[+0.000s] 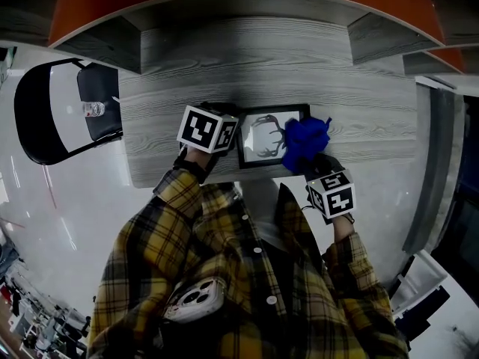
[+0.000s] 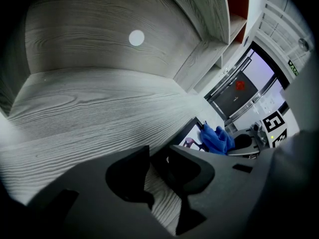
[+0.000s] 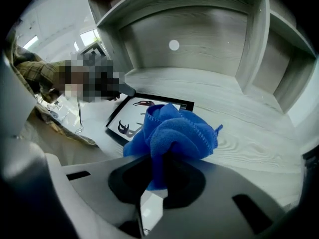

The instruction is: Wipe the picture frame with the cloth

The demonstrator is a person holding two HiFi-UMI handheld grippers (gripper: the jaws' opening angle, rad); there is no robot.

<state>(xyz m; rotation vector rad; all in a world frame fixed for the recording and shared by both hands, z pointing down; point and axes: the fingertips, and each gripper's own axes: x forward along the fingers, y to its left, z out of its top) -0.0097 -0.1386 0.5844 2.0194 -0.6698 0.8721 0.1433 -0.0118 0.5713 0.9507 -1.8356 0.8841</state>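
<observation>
A black picture frame point(image 1: 262, 137) with a white print lies flat on the grey wood desk point(image 1: 284, 58), near its front edge. My left gripper point(image 1: 235, 129) sits at the frame's left end; in the left gripper view its jaws point(image 2: 159, 158) stand closed on the frame's edge point(image 2: 192, 132). My right gripper point(image 1: 310, 163) is shut on a bunched blue cloth point(image 1: 305, 140). The cloth point(image 3: 174, 131) hangs just over the frame's right end point(image 3: 134, 114). Whether it touches the glass is hidden by the bunch. The cloth point(image 2: 217, 139) also shows past the frame in the left gripper view.
The desk sits in a shelved alcove with side walls and a shelf point(image 3: 259, 14) above. A black chair point(image 1: 52, 111) stands left of the desk on the white floor. Bare desktop stretches behind the frame point(image 2: 99, 98).
</observation>
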